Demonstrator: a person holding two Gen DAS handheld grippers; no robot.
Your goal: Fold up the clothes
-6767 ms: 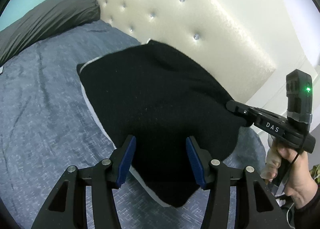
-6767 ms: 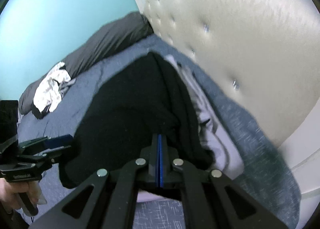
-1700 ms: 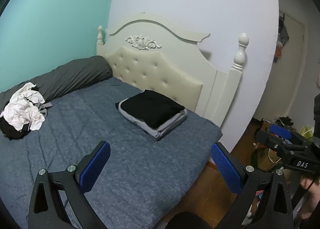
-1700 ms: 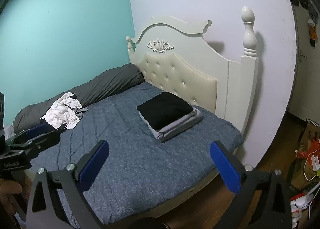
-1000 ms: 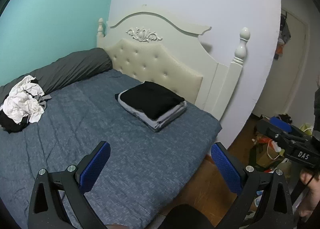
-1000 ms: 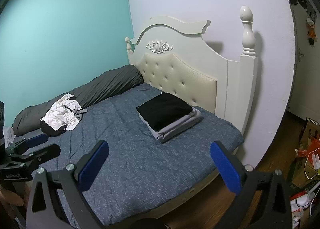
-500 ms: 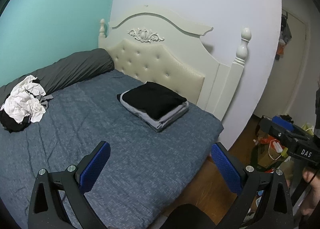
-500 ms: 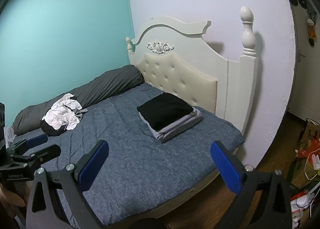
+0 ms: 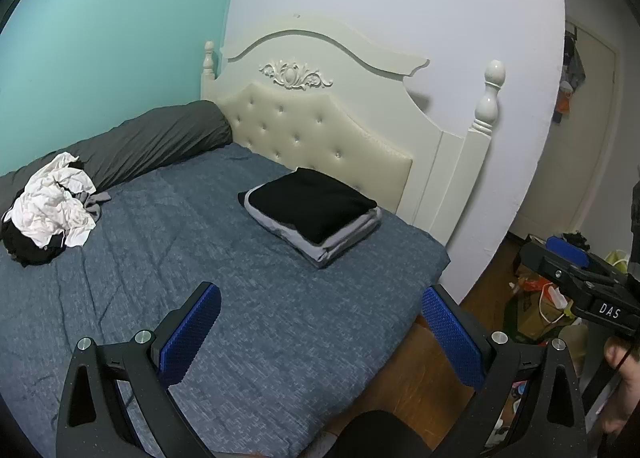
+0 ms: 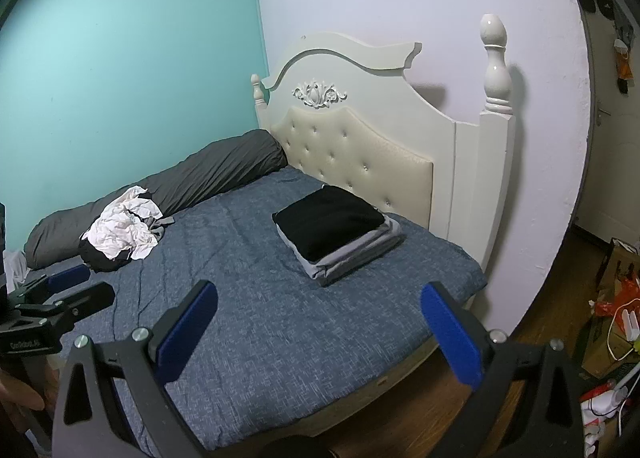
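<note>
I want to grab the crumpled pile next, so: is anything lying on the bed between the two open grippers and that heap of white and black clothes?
Nothing visible does. Bare blue bedspread runs from the left gripper and right gripper to the unfolded pile. The folded stack lies off to the right by the headboard, clear of that path.

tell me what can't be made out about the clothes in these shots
- Crumpled pile: both views, too tangled to count the garments.
- Folded stack: both views, the black top piece covers the grey layers; their count is unclear.
- Dark bolster: right wrist view, the pile hides part of it.
</note>
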